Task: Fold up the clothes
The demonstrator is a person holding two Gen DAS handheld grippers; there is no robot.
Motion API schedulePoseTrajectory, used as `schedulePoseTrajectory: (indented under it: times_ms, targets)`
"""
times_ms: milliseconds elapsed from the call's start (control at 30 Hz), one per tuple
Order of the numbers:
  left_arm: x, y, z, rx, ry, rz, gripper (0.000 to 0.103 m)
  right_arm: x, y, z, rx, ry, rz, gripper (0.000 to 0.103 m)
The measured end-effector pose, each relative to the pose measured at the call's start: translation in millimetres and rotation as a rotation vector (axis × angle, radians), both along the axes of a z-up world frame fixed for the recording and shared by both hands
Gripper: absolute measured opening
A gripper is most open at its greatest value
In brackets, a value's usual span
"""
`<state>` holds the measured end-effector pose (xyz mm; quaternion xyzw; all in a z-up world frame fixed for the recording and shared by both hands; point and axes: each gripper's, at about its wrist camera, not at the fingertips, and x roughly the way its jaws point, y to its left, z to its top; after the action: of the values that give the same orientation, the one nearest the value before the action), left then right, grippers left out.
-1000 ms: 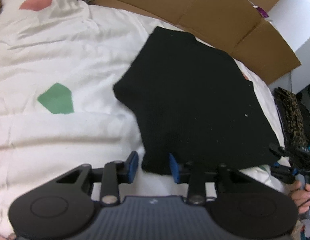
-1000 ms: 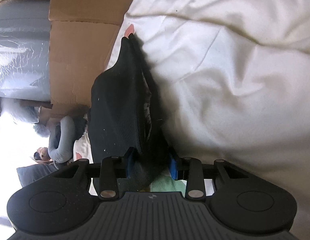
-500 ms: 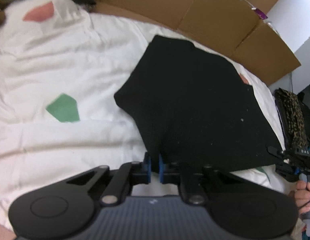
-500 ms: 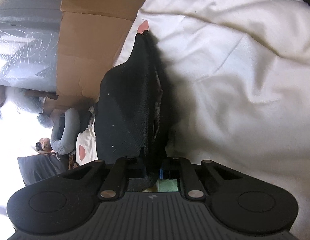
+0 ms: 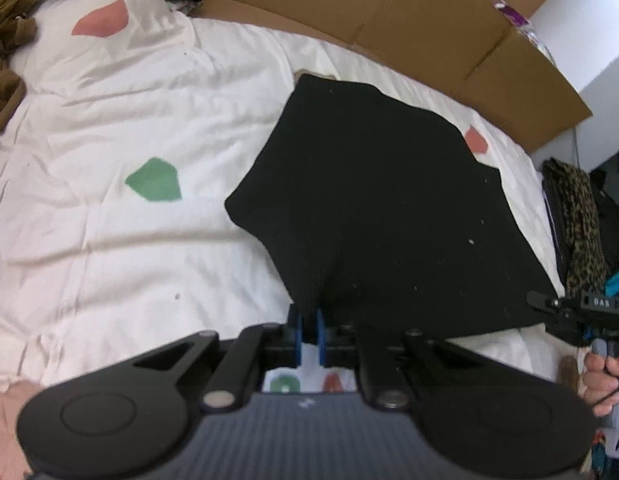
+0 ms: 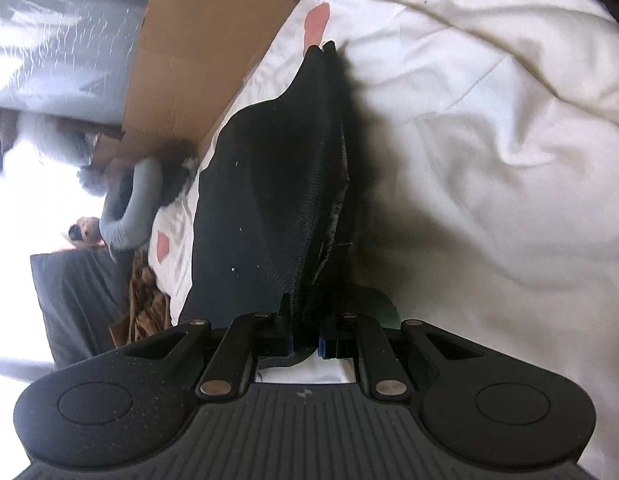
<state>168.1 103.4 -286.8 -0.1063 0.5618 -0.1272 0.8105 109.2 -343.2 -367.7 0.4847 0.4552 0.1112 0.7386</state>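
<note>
Black garment [image 5: 381,208] on white sheet [image 5: 109,240] | both tools clamp its edge | cardboard box [image 5: 409,12] contents unclear

White patterned bedspread [image 5: 149,240] edged by flattened cardboard [image 5: 409,28].

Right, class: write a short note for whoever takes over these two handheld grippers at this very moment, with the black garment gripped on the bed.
Left gripper: shut on the near left corner of the black garment.
Right gripper: shut on the garment's near right corner, also seen at the right edge of the left wrist view.
Garment: spread dark side up on the white duvet, its near edge lifted where the grippers pinch it; flattened cardboard lies beyond it.
Done: both near corners gripped.
Left: probably carry the near edge over to the far edge, lay it down, smooth, then fold again.
</note>
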Motion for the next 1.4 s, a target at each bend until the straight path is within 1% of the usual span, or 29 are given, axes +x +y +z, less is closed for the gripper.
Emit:
schedulePoseTrajectory:
  times_ms: [167, 400, 667, 900, 1000, 1067, 1133, 1300, 1400]
  targets:
    - [-12.0, 0.6, -4.0, 0.011, 0.056, -0.007, 0.007, -7.7, 3.0, 6.1, -0.02, 0.006, 0.052, 0.009]
    - [-22.7, -8.2, -11.3, 0.044, 0.14, -0.086, 0.007, -15.3, 6.7, 15.6, -0.072, 0.007, 0.117, 0.009]
    - [-27.3, -18.6, -17.9, 0.012, 0.234, -0.09, 0.008, -14.6, 0.2, 22.1, -0.123, 0.006, 0.112, 0.009]
    - [-36.3, -39.7, -23.5, -0.004, 0.299, -0.131, 0.008, -8.0, -15.4, 33.6, -0.177, 0.001, 0.126, 0.009]
    - [-40.1, -49.8, -27.9, -0.022, 0.326, -0.143, 0.008, -3.5, -21.6, 39.2, -0.205, -0.005, 0.127, 0.009]
    - [-42.6, -55.7, -31.5, -0.026, 0.339, -0.124, 0.008, -0.4, -26.2, 41.5, -0.22, -0.009, 0.121, 0.009]
    - [-44.4, -59.0, -36.8, -0.045, 0.365, -0.075, 0.008, 3.4, -31.5, 43.0, -0.226, -0.016, 0.112, 0.009]
    - [-46.3, -74.0, -42.2, -0.062, 0.401, -0.05, 0.008, 16.9, -40.9, 46.2, -0.247, -0.034, 0.101, 0.009]
    - [-45.9, -81.8, -43.3, -0.044, 0.431, -0.025, 0.008, 24.0, -46.8, 47.0, -0.245, -0.038, 0.088, 0.009]
